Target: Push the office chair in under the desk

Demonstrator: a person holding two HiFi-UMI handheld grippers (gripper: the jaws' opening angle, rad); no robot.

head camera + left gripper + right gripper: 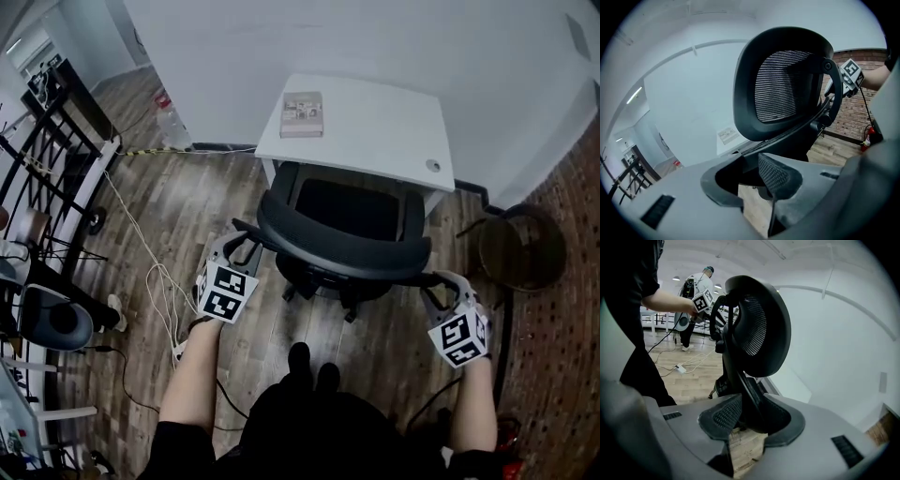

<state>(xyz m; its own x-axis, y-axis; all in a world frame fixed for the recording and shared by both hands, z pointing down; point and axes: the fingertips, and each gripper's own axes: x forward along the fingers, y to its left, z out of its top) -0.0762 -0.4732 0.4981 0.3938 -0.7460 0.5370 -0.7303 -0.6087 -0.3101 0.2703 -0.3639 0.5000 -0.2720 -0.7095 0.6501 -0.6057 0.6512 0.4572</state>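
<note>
A black mesh-back office chair (342,248) stands in front of the white desk (375,127), its seat partly under the desktop and its backrest toward me. My left gripper (240,247) is at the left edge of the backrest. In the left gripper view the chair's black back frame (787,136) runs between the pads (776,176), which are closed on it. My right gripper (441,287) is at the backrest's right edge. In the right gripper view its pads (723,416) clamp the dark frame bar (747,394) below the mesh backrest (754,324).
A small printed box (302,114) lies on the desk's far left corner. White cables (159,281) trail over the wooden floor at the left, near a black metal rack (47,169). A round dark stool (520,248) stands at the right by the brick wall. My feet (312,361) are right behind the chair.
</note>
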